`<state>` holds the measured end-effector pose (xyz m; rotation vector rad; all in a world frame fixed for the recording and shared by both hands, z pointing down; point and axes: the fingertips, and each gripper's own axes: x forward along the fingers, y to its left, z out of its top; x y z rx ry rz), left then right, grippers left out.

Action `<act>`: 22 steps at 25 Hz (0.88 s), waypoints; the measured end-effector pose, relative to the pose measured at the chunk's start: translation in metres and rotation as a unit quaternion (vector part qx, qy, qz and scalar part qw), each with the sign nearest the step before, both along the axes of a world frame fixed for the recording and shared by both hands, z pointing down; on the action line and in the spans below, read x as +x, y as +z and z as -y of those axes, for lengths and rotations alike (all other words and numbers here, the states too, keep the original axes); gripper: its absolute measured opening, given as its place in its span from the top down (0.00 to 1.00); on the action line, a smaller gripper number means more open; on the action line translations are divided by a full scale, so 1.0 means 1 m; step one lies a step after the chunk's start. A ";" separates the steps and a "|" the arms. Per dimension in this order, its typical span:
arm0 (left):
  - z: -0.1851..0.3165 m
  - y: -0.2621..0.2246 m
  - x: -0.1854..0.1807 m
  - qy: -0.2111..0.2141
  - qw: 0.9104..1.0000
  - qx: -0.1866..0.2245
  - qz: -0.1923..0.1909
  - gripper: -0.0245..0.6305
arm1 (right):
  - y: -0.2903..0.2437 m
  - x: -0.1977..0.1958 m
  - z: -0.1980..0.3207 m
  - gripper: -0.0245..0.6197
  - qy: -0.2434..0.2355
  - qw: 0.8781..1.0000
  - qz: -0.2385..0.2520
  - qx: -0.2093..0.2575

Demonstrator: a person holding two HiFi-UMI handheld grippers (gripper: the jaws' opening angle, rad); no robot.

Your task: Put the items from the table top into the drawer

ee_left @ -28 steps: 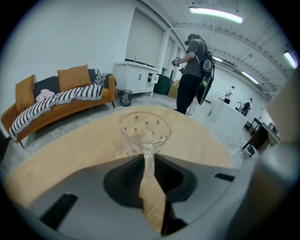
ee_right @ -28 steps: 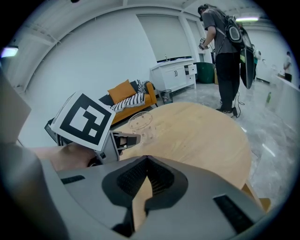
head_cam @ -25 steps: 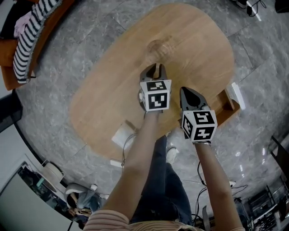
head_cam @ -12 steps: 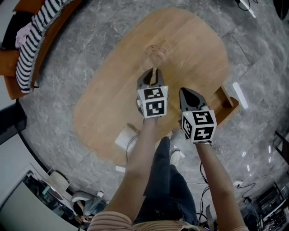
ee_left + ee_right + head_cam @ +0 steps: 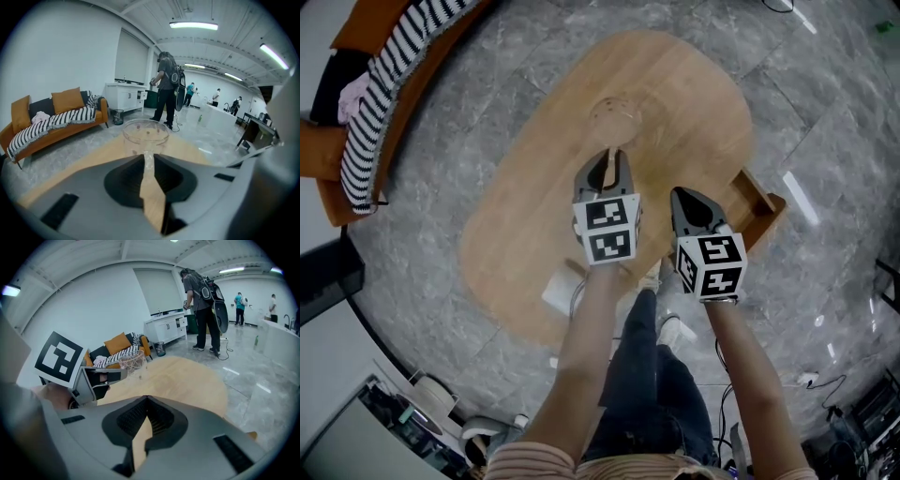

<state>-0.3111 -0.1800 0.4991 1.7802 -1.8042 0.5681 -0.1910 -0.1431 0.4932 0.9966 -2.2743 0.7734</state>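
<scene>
While pinched by its near wall, held upright and mouth up over the far half of the tabletop [image 5: 516, 234], toward the far end and away from both long edges: clear glass bowl [image 5: 614, 114]. Whether touching the wood or off it, not clear from the head view. Clenched on that thin wall, fingers [image 5: 93, 187] of the left gripper [image 5: 609, 157], with glass showing in the narrow slot between them in the left gripper view. Just beside, nearer the right edge, right gripper [image 5: 682, 195], fingers closed tip to tip on nothing, bare wood beyond them. Pulled out from the right edge, wooden drawer [image 5: 761, 202], open, well apart from the bowl. Past the left edge, across grey stone floor [image 5: 441, 169], orange sofa [image 5: 323, 155] with striped blanket [image 5: 380, 89].
</scene>
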 end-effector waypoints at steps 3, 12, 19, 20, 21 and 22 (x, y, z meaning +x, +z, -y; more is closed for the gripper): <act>-0.006 -0.021 0.010 0.009 1.000 0.017 -0.003 0.87 | -0.011 0.011 -0.008 0.95 0.012 1.000 0.001 0.005; -0.030 -0.060 0.059 0.067 0.997 0.038 -0.014 0.87 | -0.036 0.044 -0.031 0.95 0.049 0.999 -0.005 0.013; -0.048 -0.077 0.097 0.112 0.992 0.043 -0.026 0.87 | -0.051 0.068 -0.045 0.95 0.086 0.996 -0.005 0.017; -0.051 -0.078 0.102 0.117 0.992 0.044 -0.029 0.87 | -0.052 0.073 -0.048 0.95 0.092 0.996 -0.005 0.017; -0.053 -0.080 0.108 0.122 0.991 0.045 -0.031 0.87 | -0.053 0.077 -0.051 0.95 0.098 0.995 -0.006 0.016; -0.055 -0.081 0.113 0.128 0.990 0.046 -0.033 0.87 | -0.053 0.083 -0.053 0.95 0.103 0.995 -0.007 0.016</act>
